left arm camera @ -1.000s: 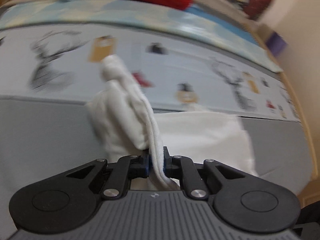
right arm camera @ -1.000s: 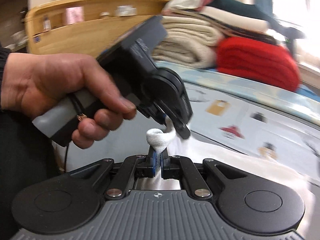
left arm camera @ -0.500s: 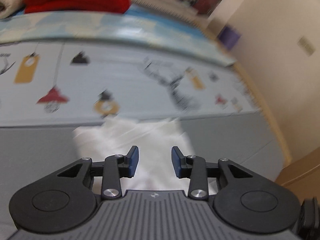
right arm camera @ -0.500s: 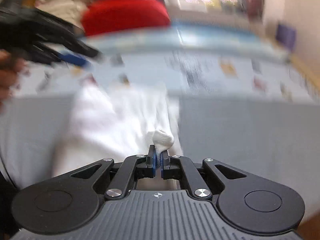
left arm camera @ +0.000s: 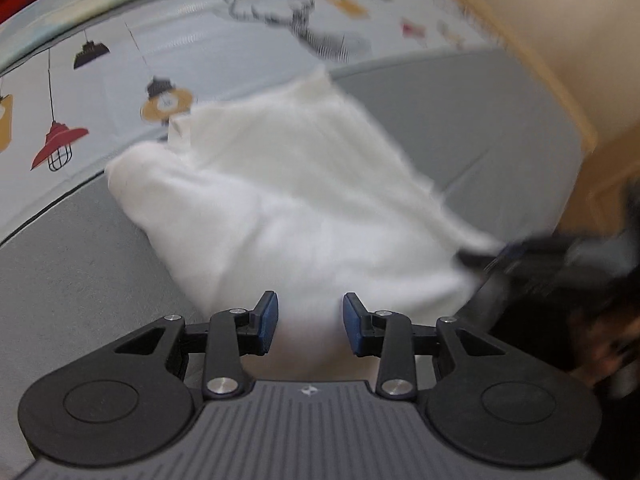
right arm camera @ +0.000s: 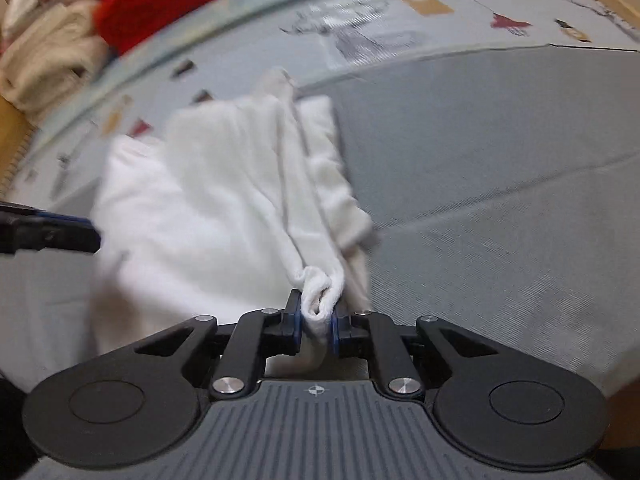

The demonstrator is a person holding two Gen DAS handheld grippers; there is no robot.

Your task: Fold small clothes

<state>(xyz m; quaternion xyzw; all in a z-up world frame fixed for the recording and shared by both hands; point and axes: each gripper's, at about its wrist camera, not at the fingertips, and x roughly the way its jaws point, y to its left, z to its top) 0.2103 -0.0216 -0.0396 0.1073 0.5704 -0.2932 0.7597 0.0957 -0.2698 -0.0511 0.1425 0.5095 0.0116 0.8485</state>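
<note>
Right wrist view: the right claw (right arm camera: 316, 322) pinches a rolled corner of the white garment (right arm camera: 224, 200), which spreads up and to the left from the fingers over the grey bed cover (right arm camera: 500, 160), with the left claw's dark tip (right arm camera: 52, 232) touching the cloth's left edge. In the left wrist view the left claw (left arm camera: 310, 322) is spread with nothing between its blue pads (left arm camera: 269, 320), the garment (left arm camera: 296, 204) lying just ahead of and under them, beside a sheet printed with lamps and a deer (left arm camera: 120, 80). No writing is readable.
</note>
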